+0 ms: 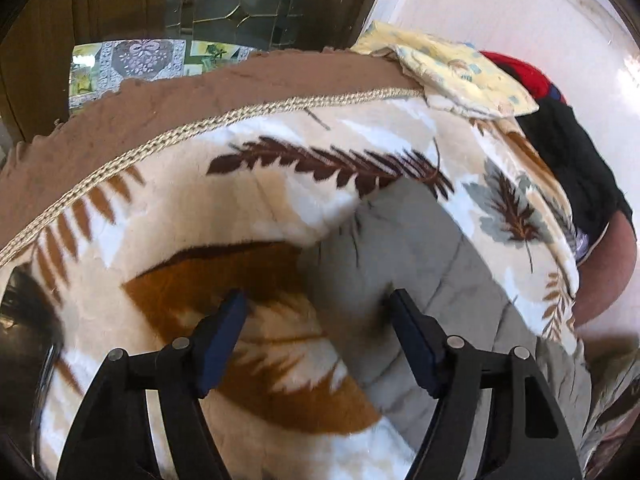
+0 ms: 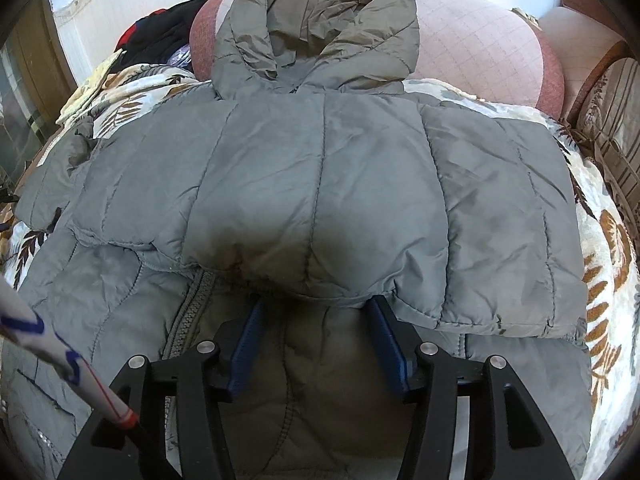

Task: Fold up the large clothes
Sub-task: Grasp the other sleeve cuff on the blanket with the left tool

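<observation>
A grey quilted hooded jacket lies on a leaf-patterned blanket, hood at the far end, with a sleeve folded across its body. My right gripper is open, its fingertips at the lower edge of the folded part, near the zipper. My left gripper is open over the blanket; its right finger is over a grey part of the jacket, its left finger over the blanket.
A pink cushion lies behind the hood. Black and red clothes and a yellow cloth are piled at the blanket's far side. A wooden glass door stands beyond. A white rod crosses the lower left.
</observation>
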Demonstrator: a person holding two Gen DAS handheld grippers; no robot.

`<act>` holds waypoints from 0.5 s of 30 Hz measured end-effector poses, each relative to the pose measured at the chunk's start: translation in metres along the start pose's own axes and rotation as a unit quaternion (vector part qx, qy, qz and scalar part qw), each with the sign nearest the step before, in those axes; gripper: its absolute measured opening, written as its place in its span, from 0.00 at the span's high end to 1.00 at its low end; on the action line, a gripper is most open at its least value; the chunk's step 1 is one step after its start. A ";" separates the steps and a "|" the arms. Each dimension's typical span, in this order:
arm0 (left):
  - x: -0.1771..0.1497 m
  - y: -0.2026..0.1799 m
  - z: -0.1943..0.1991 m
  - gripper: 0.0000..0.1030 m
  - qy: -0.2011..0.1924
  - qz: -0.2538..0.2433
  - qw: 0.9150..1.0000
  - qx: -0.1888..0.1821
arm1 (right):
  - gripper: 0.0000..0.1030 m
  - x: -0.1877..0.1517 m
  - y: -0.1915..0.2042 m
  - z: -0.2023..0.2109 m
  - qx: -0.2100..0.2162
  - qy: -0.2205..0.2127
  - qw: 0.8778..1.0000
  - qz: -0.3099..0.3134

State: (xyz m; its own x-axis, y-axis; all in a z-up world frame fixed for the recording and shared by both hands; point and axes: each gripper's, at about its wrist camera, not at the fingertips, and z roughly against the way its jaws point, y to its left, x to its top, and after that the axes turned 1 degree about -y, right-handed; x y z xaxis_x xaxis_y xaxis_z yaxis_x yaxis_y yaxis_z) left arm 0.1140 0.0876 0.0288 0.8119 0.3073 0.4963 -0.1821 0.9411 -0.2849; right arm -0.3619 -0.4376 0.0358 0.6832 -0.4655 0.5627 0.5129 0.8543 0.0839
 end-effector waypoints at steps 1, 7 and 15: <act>0.002 -0.001 -0.003 0.29 -0.001 0.001 1.000 -0.003 | 0.42 0.000 0.000 0.000 0.000 0.000 1.000 0.001; 0.005 -0.021 -0.017 0.56 -0.023 -0.016 1.000 0.002 | 0.42 0.001 0.000 -0.001 -0.001 0.001 1.000 0.002; 0.008 -0.042 0.015 0.77 -0.055 -0.060 0.997 0.001 | 0.43 0.016 -0.012 0.039 -0.015 -0.073 0.997 -0.016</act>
State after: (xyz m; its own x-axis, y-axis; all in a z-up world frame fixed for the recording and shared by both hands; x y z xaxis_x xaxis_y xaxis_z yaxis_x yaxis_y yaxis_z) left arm 0.1205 0.0523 0.0570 0.7618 0.2066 0.6140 -0.0895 0.9722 -0.2162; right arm -0.3771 -0.4469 0.0759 0.5852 -0.4518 0.6734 0.5495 0.8316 0.0804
